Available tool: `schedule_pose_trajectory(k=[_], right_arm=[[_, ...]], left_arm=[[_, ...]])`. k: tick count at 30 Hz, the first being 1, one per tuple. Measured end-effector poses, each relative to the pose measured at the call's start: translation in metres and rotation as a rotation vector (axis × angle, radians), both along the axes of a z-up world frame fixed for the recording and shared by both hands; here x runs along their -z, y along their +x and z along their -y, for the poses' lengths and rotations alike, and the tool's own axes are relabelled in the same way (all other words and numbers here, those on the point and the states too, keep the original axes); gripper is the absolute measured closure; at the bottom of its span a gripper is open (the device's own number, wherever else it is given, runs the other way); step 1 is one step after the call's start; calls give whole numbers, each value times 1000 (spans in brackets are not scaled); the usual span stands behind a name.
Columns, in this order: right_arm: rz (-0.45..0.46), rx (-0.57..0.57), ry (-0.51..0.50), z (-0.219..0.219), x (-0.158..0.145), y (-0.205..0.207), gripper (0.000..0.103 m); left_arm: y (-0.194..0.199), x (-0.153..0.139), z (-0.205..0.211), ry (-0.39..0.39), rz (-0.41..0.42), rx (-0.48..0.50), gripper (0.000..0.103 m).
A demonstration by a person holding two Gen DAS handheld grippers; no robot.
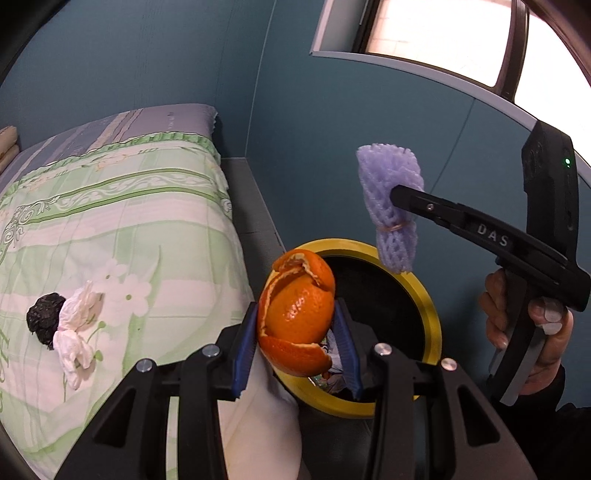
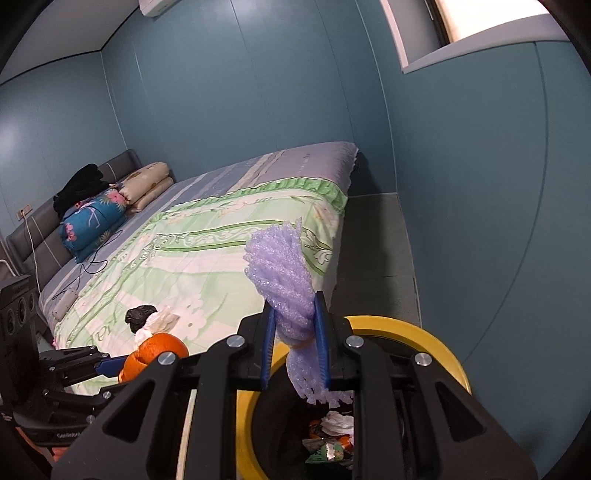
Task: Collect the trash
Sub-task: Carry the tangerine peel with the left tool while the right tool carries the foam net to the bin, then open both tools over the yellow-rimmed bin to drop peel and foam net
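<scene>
My left gripper (image 1: pixel 297 326) is shut on an orange peel (image 1: pixel 299 317) and holds it over the near rim of a yellow-rimmed black trash bin (image 1: pixel 432 317). My right gripper (image 2: pixel 297 345) is shut on a purple foam fruit net (image 2: pixel 284 280) and holds it above the same bin (image 2: pixel 436 332), which has wrappers and peel inside. In the left wrist view the net (image 1: pixel 391 206) hangs from the right gripper (image 1: pixel 397 194) over the bin's far side. A black crumpled lump (image 1: pixel 46 319) and white tissues (image 1: pixel 75 328) lie on the bed.
The bed with a green floral cover (image 1: pixel 122 229) fills the left. Folded bedding and pillows (image 2: pixel 96 214) lie at its head. Blue walls and a window (image 1: pixel 443 33) stand behind the bin. A grey floor strip (image 2: pixel 373 236) runs between bed and wall.
</scene>
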State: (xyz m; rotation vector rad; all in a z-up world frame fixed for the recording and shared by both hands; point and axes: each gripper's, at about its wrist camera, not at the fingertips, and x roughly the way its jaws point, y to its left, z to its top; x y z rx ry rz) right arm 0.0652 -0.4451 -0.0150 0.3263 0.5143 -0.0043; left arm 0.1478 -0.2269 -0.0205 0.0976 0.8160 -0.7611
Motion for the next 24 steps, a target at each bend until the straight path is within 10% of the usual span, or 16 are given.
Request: schedule_pose_trajectory(k=[24], right_arm=[[-105,59,32,13,34,17,84]], left_arm=[[-18,31,39,-13,-77,71,65]])
